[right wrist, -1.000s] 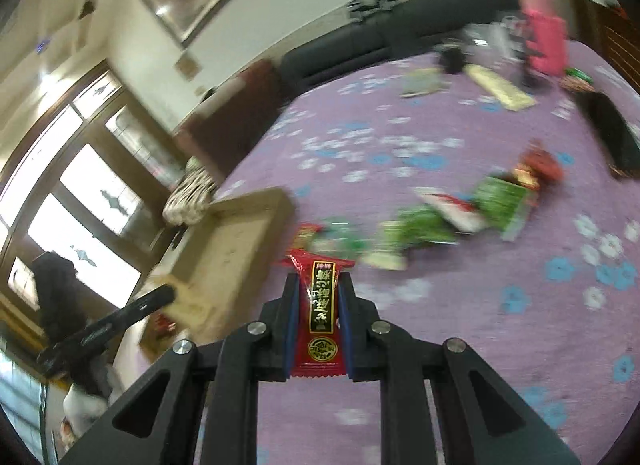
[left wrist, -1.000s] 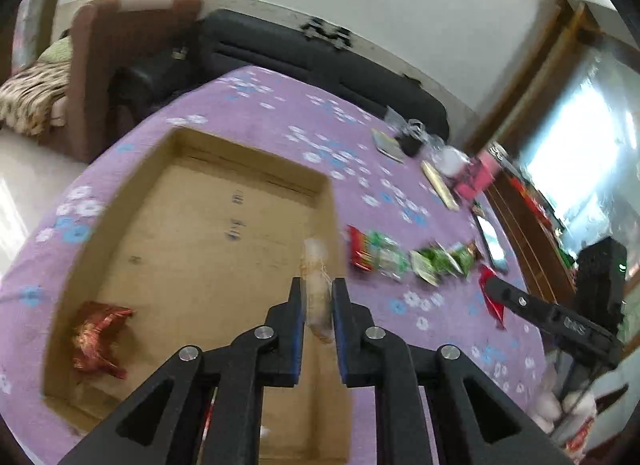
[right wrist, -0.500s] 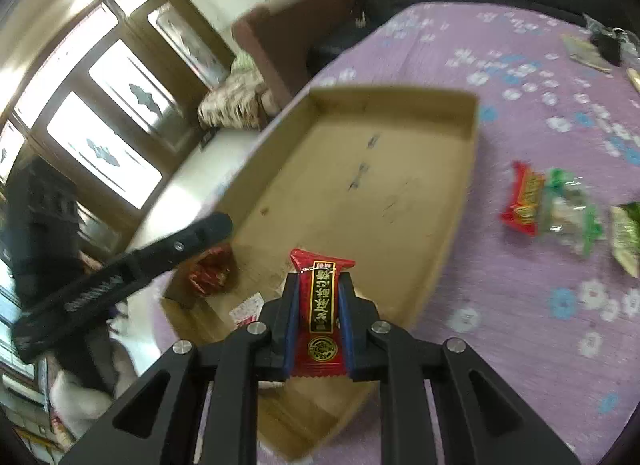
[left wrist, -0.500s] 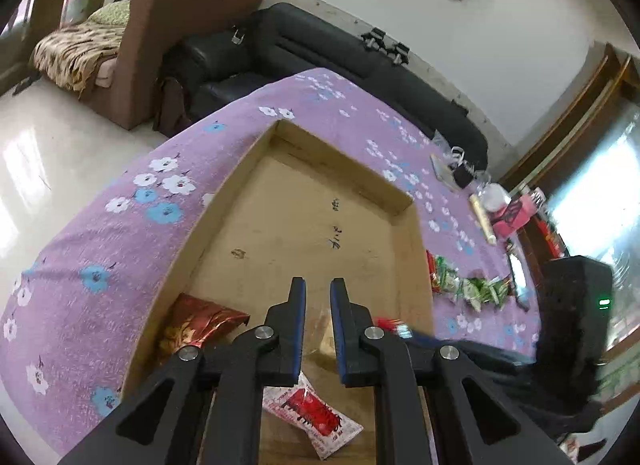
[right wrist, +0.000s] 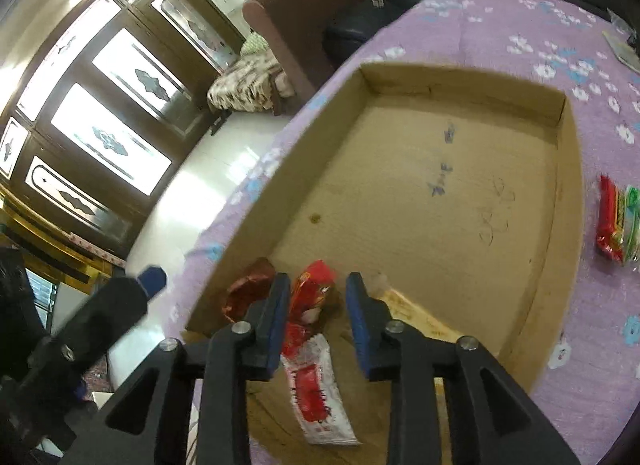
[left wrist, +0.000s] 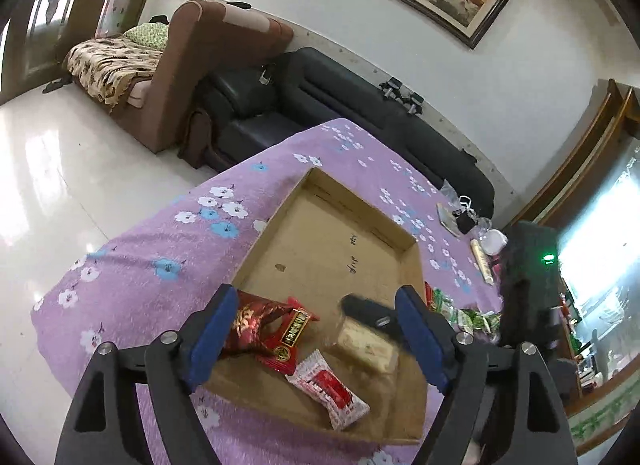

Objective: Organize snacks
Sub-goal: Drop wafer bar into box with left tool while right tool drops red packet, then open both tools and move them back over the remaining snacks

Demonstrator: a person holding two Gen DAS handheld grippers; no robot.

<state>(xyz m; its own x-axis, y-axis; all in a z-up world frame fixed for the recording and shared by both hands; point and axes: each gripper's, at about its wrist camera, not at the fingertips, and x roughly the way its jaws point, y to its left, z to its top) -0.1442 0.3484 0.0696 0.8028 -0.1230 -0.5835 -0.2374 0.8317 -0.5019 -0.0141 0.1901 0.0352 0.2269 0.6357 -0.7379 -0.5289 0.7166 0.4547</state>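
Note:
A shallow cardboard box (left wrist: 280, 221) (right wrist: 568, 201) lies on the purple flowered tablecloth (left wrist: 168, 249). Its near corner holds a dark red foil pack (left wrist: 250, 323) (right wrist: 246, 293), a white and red packet (left wrist: 330, 385) (right wrist: 316, 397) and a pale wrapped bar (left wrist: 368, 345) (right wrist: 416, 317). My left gripper (left wrist: 316, 297) hovers over that corner, its jaws opening wide, nothing pressed between them. My right gripper (right wrist: 316, 285) is beside it with jaws opening. The red packet with a black label (left wrist: 290, 339) (right wrist: 314, 291) sits loose between its pads, down on the other packs.
More red and green snack packs (left wrist: 464, 315) (right wrist: 616, 221) lie on the cloth right of the box. Small items (left wrist: 472, 225) crowd the table's far end. A black sofa (left wrist: 360, 105) and a brown armchair (left wrist: 208, 65) stand beyond the table; tiled floor lies to the left.
Both grippers came in over the box's near corner. The left one let go of the pale bar, which now lies in the box. The right one's jaws parted from the red packet.

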